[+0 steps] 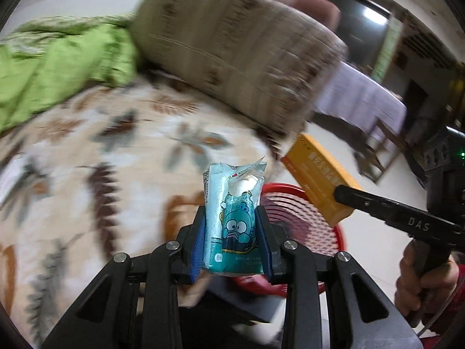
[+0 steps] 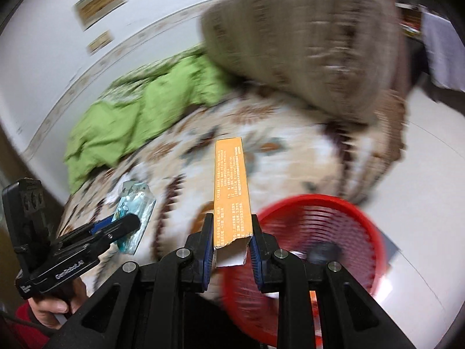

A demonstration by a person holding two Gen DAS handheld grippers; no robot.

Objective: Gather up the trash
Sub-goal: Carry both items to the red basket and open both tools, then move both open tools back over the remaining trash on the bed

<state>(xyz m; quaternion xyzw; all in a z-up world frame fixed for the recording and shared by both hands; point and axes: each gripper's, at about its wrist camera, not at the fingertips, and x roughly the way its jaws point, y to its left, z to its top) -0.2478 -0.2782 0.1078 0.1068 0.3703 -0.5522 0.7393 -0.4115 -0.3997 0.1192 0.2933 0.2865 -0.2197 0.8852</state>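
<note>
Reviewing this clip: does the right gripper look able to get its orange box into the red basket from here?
Probably yes. The right gripper, shut on the orange box, is beside the red basket, whose open top looks unobstructed.

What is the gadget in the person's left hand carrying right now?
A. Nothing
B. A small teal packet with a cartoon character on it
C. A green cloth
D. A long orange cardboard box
B: in the left wrist view the teal cartoon packet sits clamped between the left gripper fingers; the orange box is in the right gripper.
</note>
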